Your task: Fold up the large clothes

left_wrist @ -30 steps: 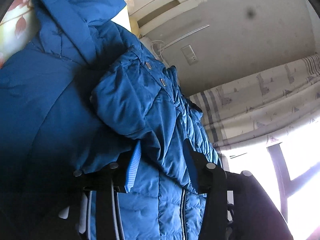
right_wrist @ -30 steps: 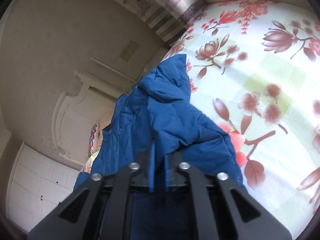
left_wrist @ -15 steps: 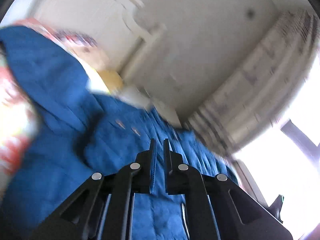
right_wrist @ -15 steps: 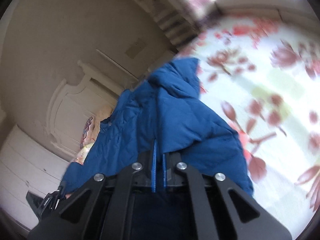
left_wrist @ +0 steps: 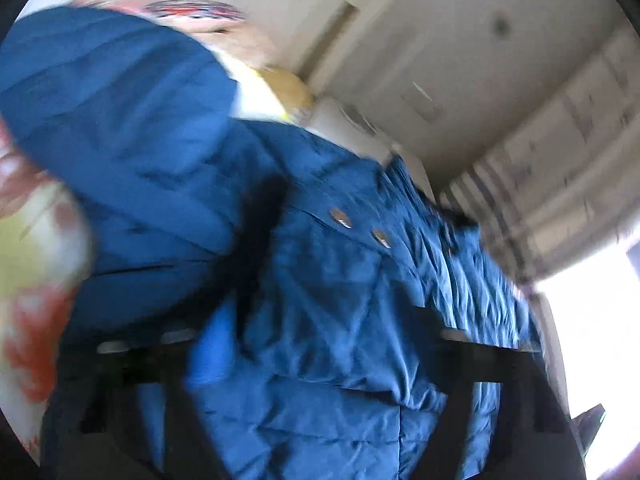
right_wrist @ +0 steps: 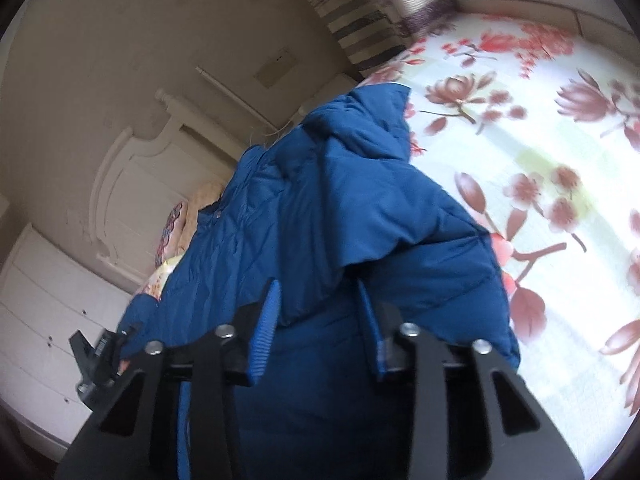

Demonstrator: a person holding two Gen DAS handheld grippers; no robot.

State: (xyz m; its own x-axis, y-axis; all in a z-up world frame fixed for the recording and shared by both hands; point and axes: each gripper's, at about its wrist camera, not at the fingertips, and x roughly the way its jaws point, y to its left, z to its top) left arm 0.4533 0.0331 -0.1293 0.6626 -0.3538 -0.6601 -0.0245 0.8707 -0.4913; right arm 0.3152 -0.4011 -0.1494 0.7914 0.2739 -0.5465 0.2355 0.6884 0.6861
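A blue quilted jacket (left_wrist: 328, 280) lies on a floral bedsheet (right_wrist: 552, 160). In the blurred left wrist view my left gripper (left_wrist: 316, 344) stands wide open, its fingers on either side of a fold of the jacket with two snap buttons (left_wrist: 340, 216) above. In the right wrist view the jacket (right_wrist: 340, 208) lies with a folded sleeve or hood on top. My right gripper (right_wrist: 320, 320) is open, its blue pads (right_wrist: 266, 328) apart around the folded edge, not pinching it.
A white headboard (right_wrist: 132, 184) and pillows (right_wrist: 180, 224) lie beyond the jacket. A white dresser (right_wrist: 36, 320) stands at the left. Striped curtains (left_wrist: 560, 152) and a bright window (left_wrist: 592, 340) are at the right. My left gripper shows in the right wrist view (right_wrist: 100, 360).
Both grippers were shut half a second ago and have opened. The right one let go of the jacket fold. The left view has swung and sits close over the jacket.
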